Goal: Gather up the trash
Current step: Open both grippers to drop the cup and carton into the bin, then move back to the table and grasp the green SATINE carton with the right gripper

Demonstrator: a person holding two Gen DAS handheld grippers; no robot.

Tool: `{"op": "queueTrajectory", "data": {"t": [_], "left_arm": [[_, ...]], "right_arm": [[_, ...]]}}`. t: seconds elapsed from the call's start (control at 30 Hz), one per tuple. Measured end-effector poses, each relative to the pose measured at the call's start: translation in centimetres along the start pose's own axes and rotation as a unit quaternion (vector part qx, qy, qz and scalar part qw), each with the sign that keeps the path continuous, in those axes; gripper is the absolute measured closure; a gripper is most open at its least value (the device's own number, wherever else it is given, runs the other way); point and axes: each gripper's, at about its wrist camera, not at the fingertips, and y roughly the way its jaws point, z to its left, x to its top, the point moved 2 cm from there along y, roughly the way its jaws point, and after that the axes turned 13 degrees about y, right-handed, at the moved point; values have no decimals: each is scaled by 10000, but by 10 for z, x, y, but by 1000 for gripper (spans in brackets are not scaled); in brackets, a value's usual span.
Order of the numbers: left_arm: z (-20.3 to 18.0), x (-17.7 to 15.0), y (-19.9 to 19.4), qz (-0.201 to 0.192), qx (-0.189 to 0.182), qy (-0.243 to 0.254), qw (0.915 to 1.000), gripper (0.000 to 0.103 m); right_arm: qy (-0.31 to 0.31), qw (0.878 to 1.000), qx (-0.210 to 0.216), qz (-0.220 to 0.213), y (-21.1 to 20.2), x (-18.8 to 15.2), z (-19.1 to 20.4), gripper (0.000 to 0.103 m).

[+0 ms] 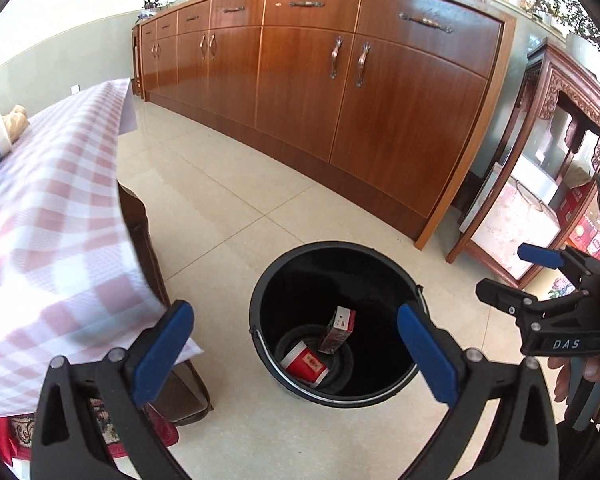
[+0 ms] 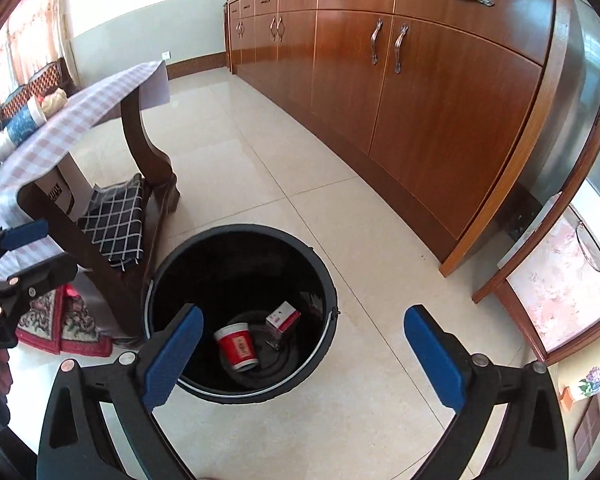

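Observation:
A black bucket point(image 1: 260, 280) point(image 2: 160, 272) stands on the tiled floor below both grippers. At its bottom lie a red paper cup point(image 1: 306, 366) point(image 2: 238, 346) on its side and a small red and white box point(image 1: 340, 330) point(image 2: 284, 316). My left gripper point(image 1: 294, 316) hangs over the bucket's mouth, open, nothing between its blue pads. My right gripper point(image 2: 304, 314) is open too and empty, above the bucket's near right rim. Each shows in the other's view: the right gripper point(image 1: 506, 272) at the right edge with a hand behind it, the left gripper point(image 2: 52, 246) at the left edge.
A table with a pink checked cloth point(image 1: 60, 200) stands left of the bucket, its dark curved leg point(image 2: 148, 152) close to the rim. A long wooden sideboard point(image 1: 340, 100) runs along the back. A carved side table point(image 1: 560, 160) is at the right. Patterned cushions point(image 2: 60, 320) lie under the table.

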Motion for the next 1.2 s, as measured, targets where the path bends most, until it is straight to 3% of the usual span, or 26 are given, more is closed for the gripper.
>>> {"op": "queueTrajectory", "data": {"t": [0.33, 0.5, 1.0, 1.2], "left_arm": [[13, 4, -45, -187, 139, -167, 9996, 1], [23, 2, -70, -278, 423, -210, 9985, 1], [77, -26, -143, -696, 885, -660, 9914, 1], [111, -50, -174, -860, 1317, -1023, 9822, 1]], "right_arm": [[44, 9996, -113, -236, -43, 2, 29, 0], [93, 9990, -67, -438, -66, 4, 47, 0], [-254, 9955, 437, -805, -116, 10, 130, 0], [-208, 9921, 812, -934, -123, 13, 174, 0]]}}
